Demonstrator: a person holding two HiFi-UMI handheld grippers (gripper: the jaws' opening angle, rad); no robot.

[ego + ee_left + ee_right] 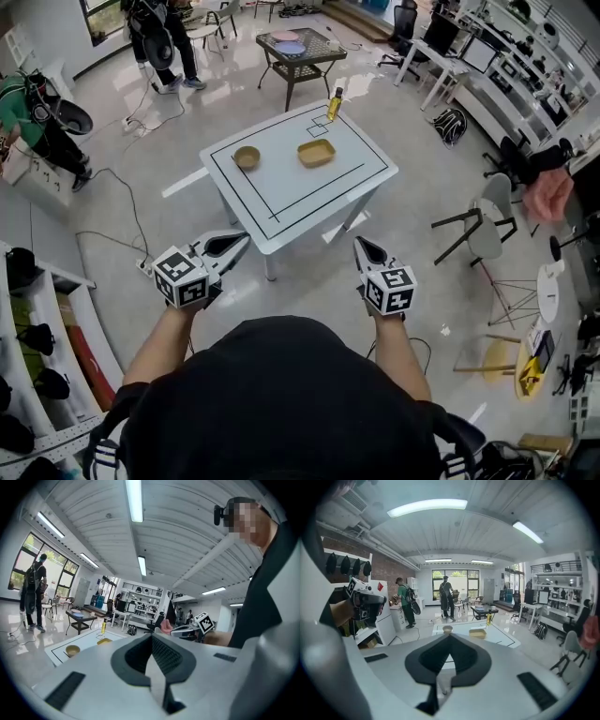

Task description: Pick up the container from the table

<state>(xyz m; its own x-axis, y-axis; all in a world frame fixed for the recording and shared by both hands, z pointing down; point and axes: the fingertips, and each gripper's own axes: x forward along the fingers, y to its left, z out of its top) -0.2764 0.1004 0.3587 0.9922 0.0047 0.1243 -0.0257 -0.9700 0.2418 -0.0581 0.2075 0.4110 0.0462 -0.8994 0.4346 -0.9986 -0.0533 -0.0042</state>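
Since the left gripper (241,241) and the right gripper (362,247) are both clenched empty, one should be opened before the shallow yellow rectangular container (317,152), probably plastic, is approached.

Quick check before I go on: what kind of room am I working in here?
Probably a robotics or data-collection lab. A white table marked with black outlines stands mid-floor, desks with monitors line the far wall, and a rack holds dark helmet-like gear.

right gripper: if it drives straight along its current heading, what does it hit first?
Nothing close: free air ahead of the right gripper. Beyond that, probably the white table, near its front edge, short of the round bowl. Depth is hard to judge.
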